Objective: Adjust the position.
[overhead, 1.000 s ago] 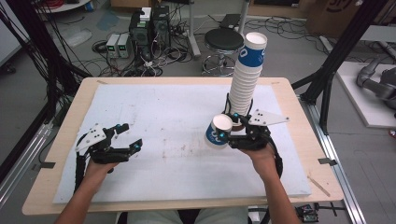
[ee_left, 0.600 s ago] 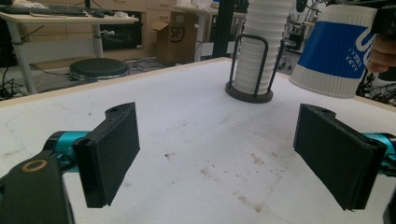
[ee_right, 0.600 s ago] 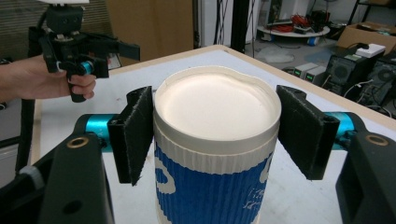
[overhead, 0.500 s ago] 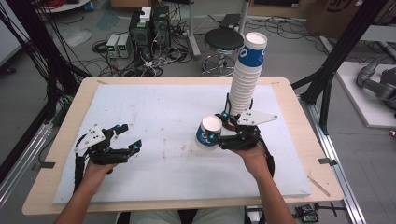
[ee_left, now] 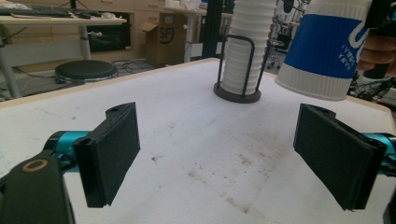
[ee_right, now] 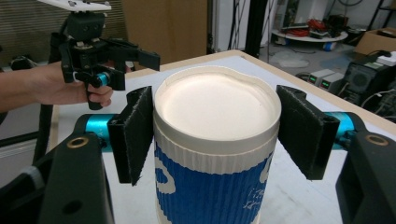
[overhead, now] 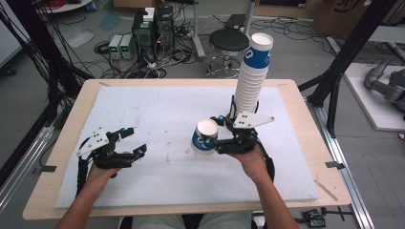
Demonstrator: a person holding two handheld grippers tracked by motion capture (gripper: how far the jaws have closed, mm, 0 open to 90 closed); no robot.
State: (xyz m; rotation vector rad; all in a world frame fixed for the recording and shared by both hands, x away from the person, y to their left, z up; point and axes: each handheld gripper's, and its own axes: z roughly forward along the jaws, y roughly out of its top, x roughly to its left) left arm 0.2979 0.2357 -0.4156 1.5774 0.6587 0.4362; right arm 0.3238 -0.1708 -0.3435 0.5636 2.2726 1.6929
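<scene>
The right gripper (overhead: 213, 141) clamps a blue-and-white paper cup (overhead: 205, 136) by its sides, above the white mat (overhead: 157, 109) near the tall cup stack (overhead: 253, 76); the cup's long axis stands roughly vertical, mouth downward, base up. The left gripper (overhead: 135, 142) hovers open and empty

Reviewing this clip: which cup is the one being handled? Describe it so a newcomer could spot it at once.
Start at the white mat covering the table, then find the tall cup stack in its wire holder on the right. Just left of the stack, the right gripper holds a single cup above the mat: blue-banded like the others, but alone and clamped between black pads.
</scene>
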